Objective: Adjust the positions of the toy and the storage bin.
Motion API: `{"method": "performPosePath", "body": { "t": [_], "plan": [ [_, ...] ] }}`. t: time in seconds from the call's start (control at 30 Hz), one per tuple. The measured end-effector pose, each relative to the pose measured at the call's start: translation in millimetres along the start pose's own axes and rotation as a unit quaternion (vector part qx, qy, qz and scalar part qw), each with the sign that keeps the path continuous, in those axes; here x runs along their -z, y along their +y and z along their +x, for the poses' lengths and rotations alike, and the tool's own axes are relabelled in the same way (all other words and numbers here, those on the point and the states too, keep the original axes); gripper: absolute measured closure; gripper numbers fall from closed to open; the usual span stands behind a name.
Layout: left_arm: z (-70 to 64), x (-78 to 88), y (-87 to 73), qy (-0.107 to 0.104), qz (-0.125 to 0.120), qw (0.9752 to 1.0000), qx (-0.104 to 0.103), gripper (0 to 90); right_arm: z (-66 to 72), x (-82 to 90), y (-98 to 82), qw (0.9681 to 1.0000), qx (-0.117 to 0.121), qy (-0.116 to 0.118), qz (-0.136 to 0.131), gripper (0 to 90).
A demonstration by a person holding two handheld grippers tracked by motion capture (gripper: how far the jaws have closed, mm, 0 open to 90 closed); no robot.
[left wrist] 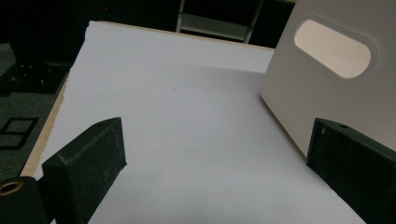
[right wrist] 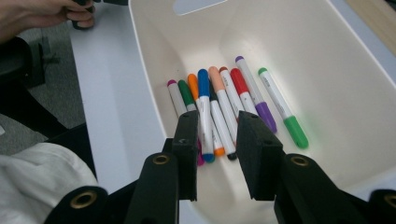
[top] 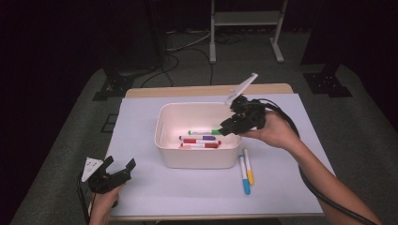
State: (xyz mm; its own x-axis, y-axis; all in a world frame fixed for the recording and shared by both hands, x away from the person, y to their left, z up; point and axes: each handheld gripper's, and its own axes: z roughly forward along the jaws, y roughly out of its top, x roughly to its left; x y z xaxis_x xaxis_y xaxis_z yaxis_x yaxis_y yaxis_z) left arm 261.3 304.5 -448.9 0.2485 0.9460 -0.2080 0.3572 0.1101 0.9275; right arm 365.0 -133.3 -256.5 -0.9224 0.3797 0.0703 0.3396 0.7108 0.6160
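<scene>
A white bin (top: 197, 157) stands mid-table and holds several coloured markers (top: 202, 138). My right gripper (top: 226, 127) hovers over the bin's right rim, pointing down into it. In the right gripper view its jaws (right wrist: 218, 122) stand a little apart and open, with nothing between them; the markers (right wrist: 224, 102) lie on the bin floor (right wrist: 327, 70) below, a green-capped one (right wrist: 282, 109) at the right. A blue marker (top: 244, 176) and a yellow marker (top: 248, 166) lie on the table right of the bin. My left gripper (top: 119, 164) rests open at the table's front left, facing the bin's wall (left wrist: 327, 102).
A white sheet (top: 141, 136) covers the wooden table. A white metal rack (top: 246, 18) and cables stand on the floor behind. The person's left hand (right wrist: 42, 14) appears beyond the bin in the right gripper view.
</scene>
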Motion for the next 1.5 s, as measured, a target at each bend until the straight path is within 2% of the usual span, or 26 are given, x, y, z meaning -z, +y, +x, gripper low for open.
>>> {"method": "performPosePath", "body": {
  "t": [0.17,0.33,0.4,0.5,0.53,0.63,0.7,0.8,1.07,1.23,1.5],
  "plan": [
    [-1.3,-0.6,-0.3,0.001,0.003,1.0000,-0.001,3.2,1.9,32.5,-36.9,0.9993,-0.023,-0.021,-0.022,65.1],
    [-1.9,-1.2,-0.6,0.001,0.004,1.0000,-0.002,3.2,1.7,44.0,-78.1,0.9973,-0.057,-0.041,-0.024,63.0],
    [-2.2,-1.5,-0.6,0.001,0.004,1.0000,-0.001,3.2,-1.1,39.4,-97.6,0.9961,-0.074,-0.041,-0.025,62.2],
    [-2.3,-1.5,-0.6,0.002,0.005,1.0000,-0.002,3.1,-3.8,30.6,-111.3,0.9949,-0.092,-0.037,-0.022,61.2],
    [-2.5,-1.8,-0.6,0.002,0.005,1.0000,-0.002,3.1,-7.7,14.6,-126.5,0.9934,-0.110,-0.031,-0.014,60.7],
    [-2.3,-2.1,-0.8,0.002,0.005,1.0000,-0.003,3.2,-12.6,-7.8,-141.5,0.9914,-0.127,-0.029,0.002,59.8],
    [-2.0,-2.1,-0.9,0.002,0.005,1.0000,-0.002,3.1,-13.8,-12.8,-144.3,0.9909,-0.132,-0.028,0.003,59.6],
    [-1.4,-1.7,-0.8,0.002,0.004,1.0000,-0.001,3.2,-20.0,-36.8,-155.2,0.9882,-0.150,-0.030,0.014,57.7],
    [-0.6,-0.7,-0.5,0.003,0.003,1.0000,-0.001,3.2,-22.8,-71.8,-159.9,0.9847,-0.166,-0.046,0.026,54.8],
    [0.2,-0.5,-0.6,0.004,0.003,1.0000,-0.001,3.2,-24.0,-81.4,-158.7,0.9831,-0.169,-0.061,0.033,54.1],
    [-0.1,-0.3,-0.4,0.004,0.002,1.0000,0.000,3.2,-26.4,-86.0,-161.4,0.9805,-0.171,-0.085,0.047,54.1]
  ]
}}
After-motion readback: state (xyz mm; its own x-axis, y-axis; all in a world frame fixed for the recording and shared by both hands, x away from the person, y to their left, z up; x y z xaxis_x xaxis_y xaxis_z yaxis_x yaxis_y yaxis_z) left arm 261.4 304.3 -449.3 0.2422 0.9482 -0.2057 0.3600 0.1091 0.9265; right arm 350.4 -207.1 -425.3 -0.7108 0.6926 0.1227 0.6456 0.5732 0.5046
